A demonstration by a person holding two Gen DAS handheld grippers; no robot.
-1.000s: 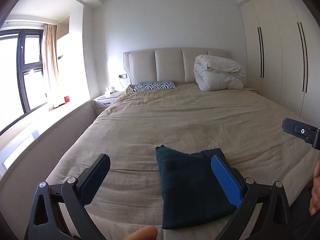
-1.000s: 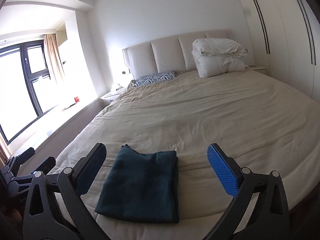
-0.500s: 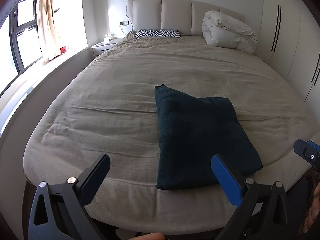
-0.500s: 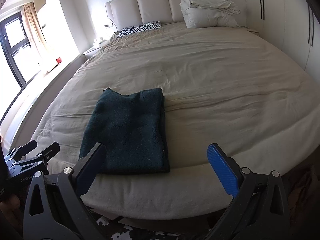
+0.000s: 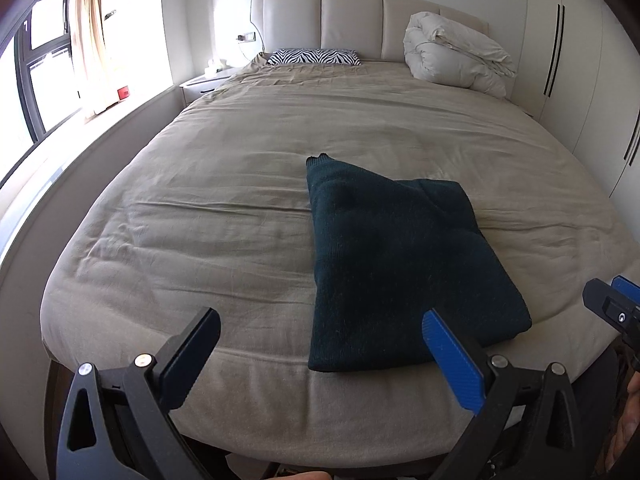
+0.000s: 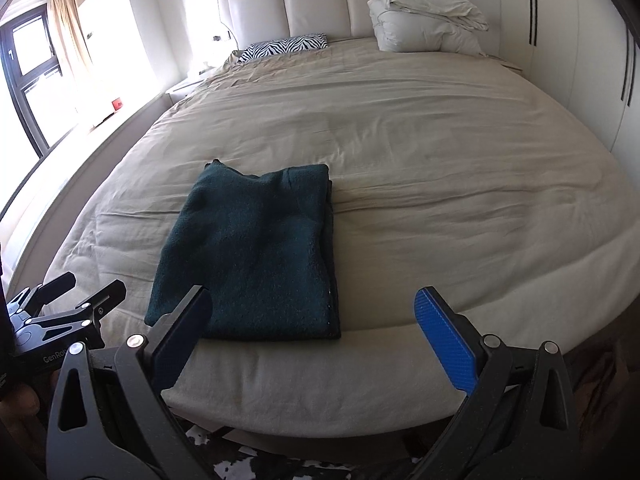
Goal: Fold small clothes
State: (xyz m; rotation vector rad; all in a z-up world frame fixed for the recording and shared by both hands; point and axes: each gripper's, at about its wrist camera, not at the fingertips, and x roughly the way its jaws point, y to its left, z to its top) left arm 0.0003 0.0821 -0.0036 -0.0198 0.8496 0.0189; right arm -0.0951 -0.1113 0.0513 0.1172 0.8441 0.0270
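A dark teal knit garment lies folded into a rectangle near the foot edge of the beige bed. My left gripper hangs open in front of the foot edge, its right blue pad overlapping the garment's near edge in view; nothing sits between its fingers. My right gripper is open too, held before the bed edge with its left finger over the garment's near left corner. Each gripper shows at the edge of the other's view.
A zebra-print pillow and a rolled white duvet lie at the headboard. A nightstand and window ledge stand at left, white wardrobes at right. A black-and-white rug shows under the bed's foot.
Both grippers first tilted downward, bringing the garment up the views, then pulled back slightly. The folded garment has not moved. Both stay open.
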